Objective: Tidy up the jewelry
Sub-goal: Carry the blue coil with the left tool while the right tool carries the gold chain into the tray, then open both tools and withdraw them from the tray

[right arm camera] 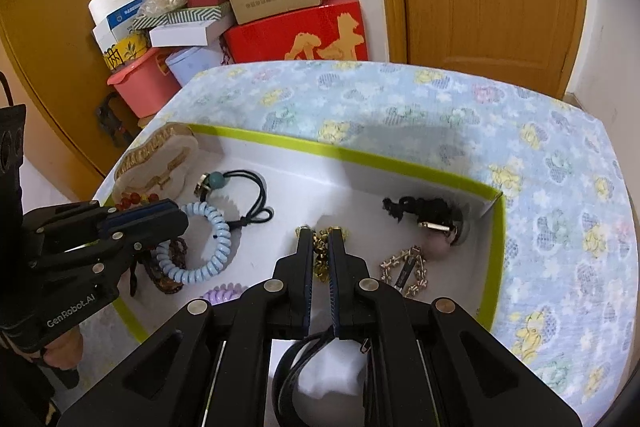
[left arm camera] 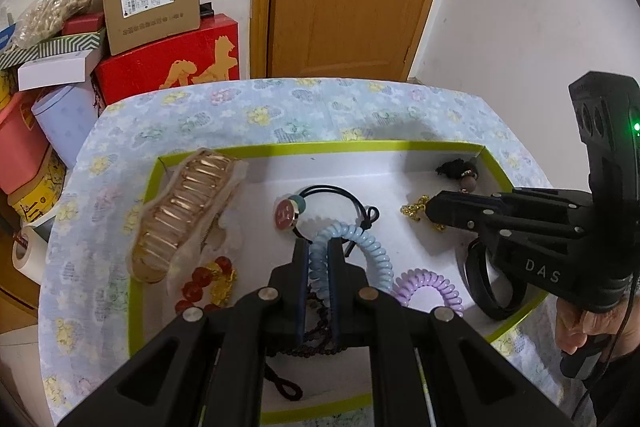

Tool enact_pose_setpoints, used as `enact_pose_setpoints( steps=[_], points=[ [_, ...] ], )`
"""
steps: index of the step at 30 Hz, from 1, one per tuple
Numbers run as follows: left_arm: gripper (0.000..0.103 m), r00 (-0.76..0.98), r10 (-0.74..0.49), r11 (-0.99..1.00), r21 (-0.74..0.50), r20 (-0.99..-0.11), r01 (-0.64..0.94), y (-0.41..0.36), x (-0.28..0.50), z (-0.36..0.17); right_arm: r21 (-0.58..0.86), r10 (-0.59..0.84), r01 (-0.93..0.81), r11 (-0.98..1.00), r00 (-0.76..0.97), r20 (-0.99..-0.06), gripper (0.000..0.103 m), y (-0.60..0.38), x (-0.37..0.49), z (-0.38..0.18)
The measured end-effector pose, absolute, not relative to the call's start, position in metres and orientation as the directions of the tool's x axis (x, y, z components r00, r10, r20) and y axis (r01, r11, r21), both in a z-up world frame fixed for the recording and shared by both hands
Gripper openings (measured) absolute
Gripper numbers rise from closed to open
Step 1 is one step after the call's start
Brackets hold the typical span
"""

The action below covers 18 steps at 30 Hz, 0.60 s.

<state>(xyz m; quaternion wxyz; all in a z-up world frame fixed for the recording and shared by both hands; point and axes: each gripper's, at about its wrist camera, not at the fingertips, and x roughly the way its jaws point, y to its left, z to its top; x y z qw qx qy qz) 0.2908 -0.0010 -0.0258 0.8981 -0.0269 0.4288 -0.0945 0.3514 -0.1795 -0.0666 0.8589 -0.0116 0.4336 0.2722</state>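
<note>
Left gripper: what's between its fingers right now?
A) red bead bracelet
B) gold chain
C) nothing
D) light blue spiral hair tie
D: in the left wrist view the left gripper is shut on the light blue spiral hair tie, whose coil runs up between the two fingers; the right wrist view shows the same coil at its tip.
</note>
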Motion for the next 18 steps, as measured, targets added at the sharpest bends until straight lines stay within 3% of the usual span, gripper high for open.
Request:
enact_pose_setpoints(
  steps=[2,5,11,13,15,18],
  points=[
    [0.01,0.614,-0.191,0.981,-0.126,-0.766,0.148,-0.002,0.292,-0.027,0.207,0.447,-0.471,0.857,0.481,-0.755,0.009,-0.179,0.351,-0.066],
    [0.01,0.617,-0.178,0.983,-0.106,-0.767,0.153,-0.005,0.292,-0.028,0.213,0.454,-0.469,0.857,0.492,-0.743,0.023,-0.183,0.348,-0.062],
    [0.011,0.625,-0.178,0.982,-0.096,-0.76,0.162,-0.007,0.288,-0.024,0.221,0.468,-0.471,0.854,0.51,-0.722,0.025,-0.187,0.339,-0.052],
    [0.014,0.629,-0.181,0.982,-0.099,-0.756,0.163,-0.006,0.285,-0.022,0.22,0.469,-0.47,0.855,0.518,-0.715,0.027,-0.189,0.334,-0.047],
    [0.021,0.635,-0.179,0.982,-0.099,-0.752,0.16,-0.004,0.281,-0.018,0.217,0.469,-0.468,0.857,0.531,-0.706,0.035,-0.19,0.327,-0.042],
    [0.022,0.642,-0.177,0.983,-0.102,-0.746,0.153,0.0,0.273,-0.013,0.22,0.473,-0.462,0.859,0.549,-0.69,0.037,-0.196,0.314,-0.033]
  ],
)
